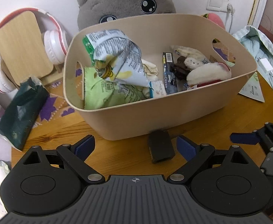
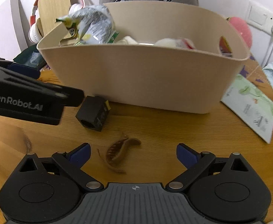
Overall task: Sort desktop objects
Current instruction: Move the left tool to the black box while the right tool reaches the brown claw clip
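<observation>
Beige smooth plastic bin [image 1: 155, 115] holds crinkled snack bags [image 1: 116, 61] on wood-grain counter [image 2: 173, 130]; matte black block [image 1: 160, 147] at its base, toothed brown hair clip [image 2: 117, 155] nearby; left tongs [image 1: 134, 147], right tongs [image 2: 134, 155] gape wide, empty.

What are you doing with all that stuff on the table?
A person is tidying a wooden table with two handheld grippers. The beige bin already holds snack bags and a small plush toy. The left gripper is open near a small black box. The right gripper is open around a brown hair clip. Neither is holding anything.
</observation>
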